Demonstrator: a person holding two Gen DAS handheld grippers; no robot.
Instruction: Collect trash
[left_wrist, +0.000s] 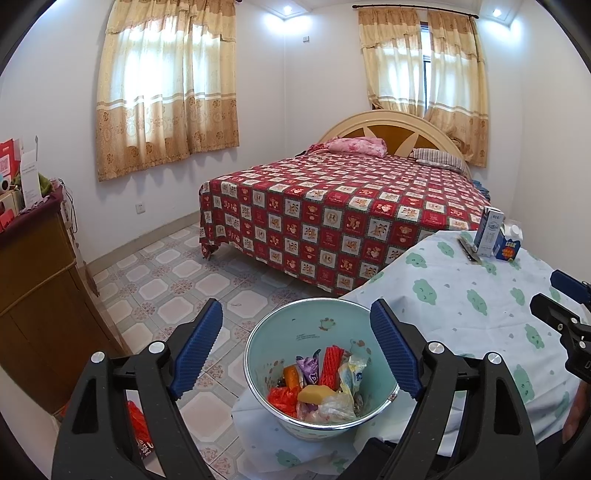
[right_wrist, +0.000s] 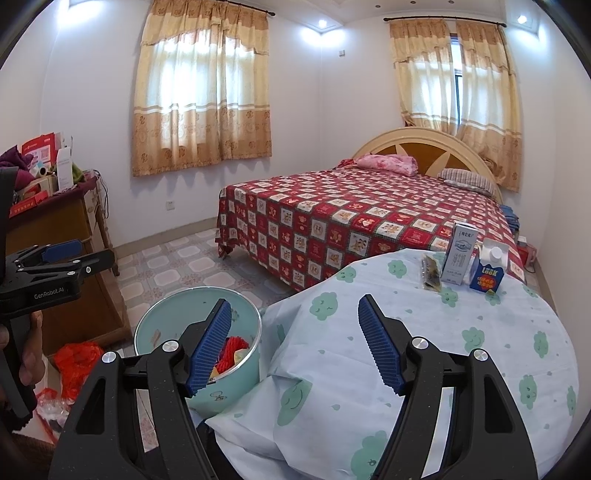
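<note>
With both our left gripper (left_wrist: 295, 350) and right gripper (right_wrist: 295, 343) spread apart and empty, the tall white milk carton (right_wrist: 458, 254) stands upright at the far edge of the cloud-print table (right_wrist: 424, 350), ahead-right and nearer our right gripper than the teal bin (left_wrist: 317, 328).

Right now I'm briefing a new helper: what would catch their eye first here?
The bin on the floor, with bright wrappers inside, below the left hand-held gripper. Next, the cartons at the far edge of the table. Behind them, the bed in red checks.
</note>
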